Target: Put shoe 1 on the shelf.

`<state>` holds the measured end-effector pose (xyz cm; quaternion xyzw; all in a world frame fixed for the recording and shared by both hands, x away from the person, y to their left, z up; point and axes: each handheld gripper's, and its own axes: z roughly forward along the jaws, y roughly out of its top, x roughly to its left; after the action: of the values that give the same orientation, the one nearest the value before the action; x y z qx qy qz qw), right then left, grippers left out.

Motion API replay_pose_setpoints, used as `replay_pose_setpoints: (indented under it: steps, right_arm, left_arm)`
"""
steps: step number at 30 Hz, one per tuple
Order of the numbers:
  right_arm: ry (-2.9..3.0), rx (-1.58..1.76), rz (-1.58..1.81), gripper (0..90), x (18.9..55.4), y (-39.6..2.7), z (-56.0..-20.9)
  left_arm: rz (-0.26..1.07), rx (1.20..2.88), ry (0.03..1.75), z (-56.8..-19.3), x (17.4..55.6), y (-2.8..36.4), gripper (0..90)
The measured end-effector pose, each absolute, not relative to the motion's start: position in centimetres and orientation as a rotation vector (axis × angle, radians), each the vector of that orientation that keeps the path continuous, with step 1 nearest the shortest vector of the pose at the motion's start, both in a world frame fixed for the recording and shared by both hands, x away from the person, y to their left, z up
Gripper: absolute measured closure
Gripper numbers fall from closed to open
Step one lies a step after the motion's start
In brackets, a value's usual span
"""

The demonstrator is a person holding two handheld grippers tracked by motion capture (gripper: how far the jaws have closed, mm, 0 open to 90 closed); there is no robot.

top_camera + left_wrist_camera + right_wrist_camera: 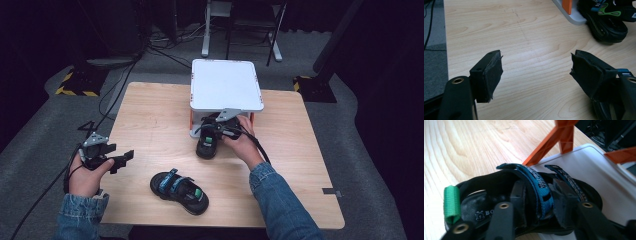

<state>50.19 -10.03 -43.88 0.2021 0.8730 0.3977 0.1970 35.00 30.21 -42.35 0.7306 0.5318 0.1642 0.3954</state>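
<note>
We've got the right tool (537, 202) gripping one sandal's (529, 195) strap at the rack (226, 84), the other sandal (179, 189) waits near, left tool (536, 75) open

I see a small black sandal with blue webbing straps and a green heel loop (206, 142) at the centre of the high view, toe half onto the low shelf of the white rack with orange legs (226, 84). Its mate, another black sandal with blue straps (179, 190), lies upright, angled, in the lower middle of the frame on the wooden table (150, 120).
</note>
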Motion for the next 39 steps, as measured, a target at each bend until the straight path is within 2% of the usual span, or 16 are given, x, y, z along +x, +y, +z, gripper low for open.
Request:
replay_pose_setpoints:
  steps: [1, 4, 11, 17, 19, 21, 23, 25, 32, 39]
  right_arm:
    - [2.447, 0.606, 1.089, 48.4, 50.2, -10.1, -44.0]
    - [2.437, 0.672, 1.023, 41.6, 49.4, -10.3, -44.2]
    - [2.363, 0.698, 1.173, 39.7, 45.5, -11.5, -42.0]
    - [2.467, 0.649, 1.256, 46.6, 43.4, -10.5, -41.8]
    - [2.499, 0.599, 1.209, 54.5, 43.3, -9.8, -42.4]
    - [2.538, 0.556, 1.152, 70.1, 43.3, -9.3, -43.0]
    - [2.532, 0.526, 1.103, 79.6, 43.3, -9.2, -43.1]
    - [2.541, 0.534, 1.101, 83.6, 43.3, -9.5, -42.9]
    - [2.532, 0.605, 1.063, 84.2, 43.2, -12.1, -42.0]
    - [2.529, 0.596, 1.145, 78.9, 42.9, -12.7, -42.8]
  left_arm:
    - [0.423, 1.854, 1.346, -42.3, 35.0, 30.1, 24.8]
    - [0.420, 1.858, 1.341, -42.2, 35.1, 29.9, 24.8]
    - [0.418, 1.866, 1.342, -42.4, 35.3, 29.6, 24.8]
    - [0.410, 1.872, 1.339, -42.5, 35.3, 29.2, 24.8]
    - [0.410, 1.875, 1.333, -42.4, 35.3, 29.1, 24.8]
    - [0.408, 1.876, 1.332, -42.5, 35.3, 29.1, 24.8]
    - [0.403, 1.875, 1.335, -42.5, 35.4, 29.3, 24.8]
    - [0.404, 1.873, 1.341, -42.6, 35.4, 29.5, 24.8]
    - [0.403, 1.876, 1.341, -42.6, 35.4, 29.4, 24.8]
    - [0.400, 1.889, 1.338, -42.8, 35.5, 28.9, 24.8]
